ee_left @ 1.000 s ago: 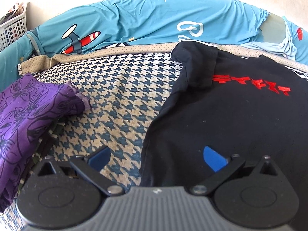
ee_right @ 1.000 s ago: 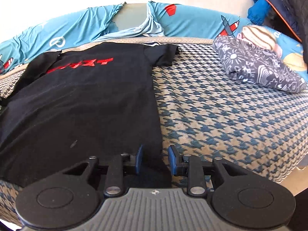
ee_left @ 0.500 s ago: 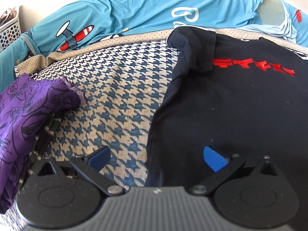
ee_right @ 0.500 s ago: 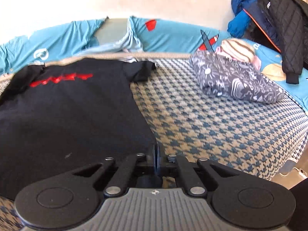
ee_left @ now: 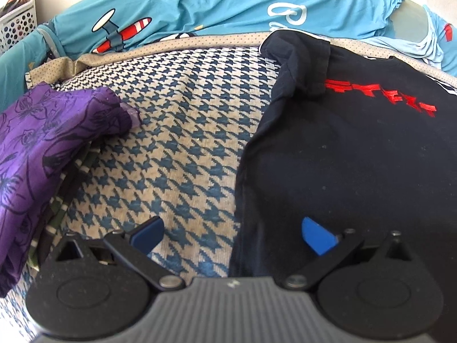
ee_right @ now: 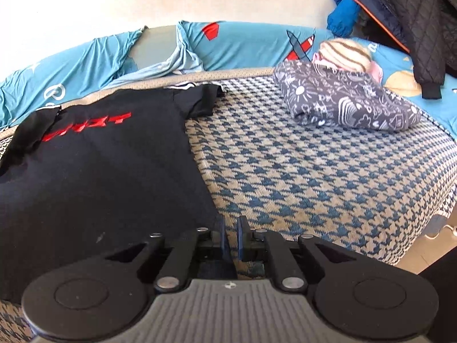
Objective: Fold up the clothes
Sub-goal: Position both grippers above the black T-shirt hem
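we see the black t-shirt (ee_left: 357, 157) lying flat on the blue-and-beige houndstooth bedcover (ee_left: 177, 143), red lettering across its chest, its near sleeve folded in over the shoulder. the left gripper (ee_left: 232, 237) hangs over the shirt's side edge with its jaws spread wide and nothing between the pads: one blue pad sits over the bare bedcover, the other over the black cloth. in the right wrist view the right gripper (ee_right: 231, 234) is at the shirt's lower corner, where the hem meets the bedcover. its jaws have just been opening and now stand at a narrow slit; we cannot tell whether any cloth is caught in that gap. a purple flowered garment (ee_left: 42, 137) lies on the bedcover well apart from the shirt. a folded grey patterned garment (ee_right: 348, 105) lies well apart on the other side. a bright blue sheet with aeroplane prints (ee_left: 200, 5) is bunched along the far edge of the bed. a white perforated basket (ee_left: 17, 25) stands in the far corner, and dark jackets (ee_right: 414, 14) hang at the opposite end.
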{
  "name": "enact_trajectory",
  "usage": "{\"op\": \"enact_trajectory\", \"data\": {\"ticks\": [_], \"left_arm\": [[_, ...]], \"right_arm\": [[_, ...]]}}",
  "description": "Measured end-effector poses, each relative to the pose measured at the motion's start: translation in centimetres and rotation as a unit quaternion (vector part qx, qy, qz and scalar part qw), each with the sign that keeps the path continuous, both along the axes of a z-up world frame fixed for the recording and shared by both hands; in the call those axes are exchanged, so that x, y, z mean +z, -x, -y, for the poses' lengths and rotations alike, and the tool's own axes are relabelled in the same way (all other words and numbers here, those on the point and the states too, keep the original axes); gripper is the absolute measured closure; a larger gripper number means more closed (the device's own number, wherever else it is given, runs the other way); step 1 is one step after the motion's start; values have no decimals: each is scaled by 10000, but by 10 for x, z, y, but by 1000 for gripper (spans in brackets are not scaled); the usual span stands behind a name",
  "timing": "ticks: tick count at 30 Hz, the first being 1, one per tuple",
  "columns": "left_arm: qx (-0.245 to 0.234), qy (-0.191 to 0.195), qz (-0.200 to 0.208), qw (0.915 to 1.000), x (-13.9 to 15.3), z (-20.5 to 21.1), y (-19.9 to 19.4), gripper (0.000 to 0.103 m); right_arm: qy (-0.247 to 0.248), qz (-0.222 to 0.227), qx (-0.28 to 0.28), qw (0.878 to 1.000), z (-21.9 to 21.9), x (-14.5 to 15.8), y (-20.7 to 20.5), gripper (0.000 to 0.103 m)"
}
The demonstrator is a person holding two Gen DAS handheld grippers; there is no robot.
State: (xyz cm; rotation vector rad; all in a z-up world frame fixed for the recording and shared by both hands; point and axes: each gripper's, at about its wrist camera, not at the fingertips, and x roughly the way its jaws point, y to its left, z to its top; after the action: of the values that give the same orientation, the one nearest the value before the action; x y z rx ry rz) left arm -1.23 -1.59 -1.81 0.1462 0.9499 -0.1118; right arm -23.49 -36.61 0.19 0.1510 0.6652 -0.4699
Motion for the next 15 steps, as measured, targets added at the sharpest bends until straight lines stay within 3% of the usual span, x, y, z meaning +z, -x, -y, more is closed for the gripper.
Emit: {"op": "enact_trajectory", "data": {"ticks": [5,10,15], "left_arm": [[25,-123,29,9999,1,-5,3,0],[-63,-4,79,9999,8,-10,10,0],[-162,-172,156,9996,10,-11,18,0]], "right_arm": [[-158,54,739,9971,-21,1,-4,89],[-304,-21,1543,9876,-52,-1,-7,89],[-184,-69,2137,9767,-82,-5,-10,84]]}}
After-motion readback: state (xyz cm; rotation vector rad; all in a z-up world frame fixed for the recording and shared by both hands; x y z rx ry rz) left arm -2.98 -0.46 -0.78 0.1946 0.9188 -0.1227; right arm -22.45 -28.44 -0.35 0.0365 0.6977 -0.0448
